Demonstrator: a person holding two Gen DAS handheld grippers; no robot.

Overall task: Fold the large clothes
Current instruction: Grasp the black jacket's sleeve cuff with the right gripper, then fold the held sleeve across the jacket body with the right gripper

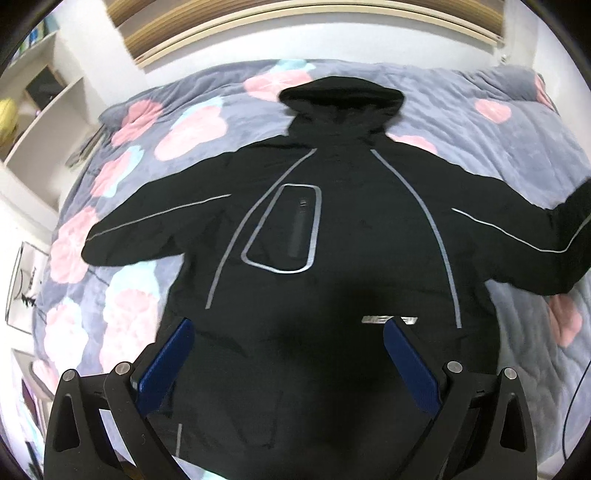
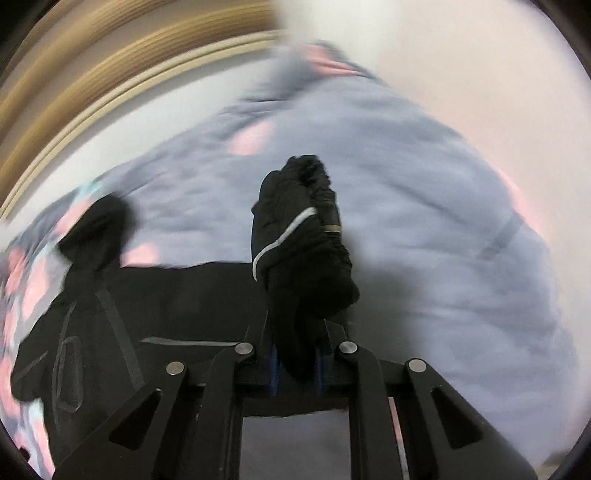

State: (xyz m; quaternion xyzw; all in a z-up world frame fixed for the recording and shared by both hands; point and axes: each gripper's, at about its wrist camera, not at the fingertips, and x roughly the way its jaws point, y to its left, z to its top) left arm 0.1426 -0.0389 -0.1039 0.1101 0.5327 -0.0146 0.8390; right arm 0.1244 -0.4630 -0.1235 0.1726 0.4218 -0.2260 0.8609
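The bed's grey quilted blanket with pink flowers [image 1: 461, 122] carries the large black hooded jacket with grey reflective piping [image 1: 332, 221], spread flat, front up and as yet unfolded. Folding looks barely begun: the right tool [image 2: 295, 363] pinches the bunched sleeve cuff [image 2: 299, 236], lifted off the blanket, while the left tool [image 1: 288, 354] hovers spread and empty above the hem.

The left wrist view looks steeply down from close above the black jacket [image 1: 332, 229] spread on the bed [image 1: 498, 147], facing the headboard [image 1: 295, 22]. The right wrist view sits nearer that bed's edge, blurred, looking down across a bunched sleeve [image 2: 299, 236]. Both share jacket, bed and headboard.
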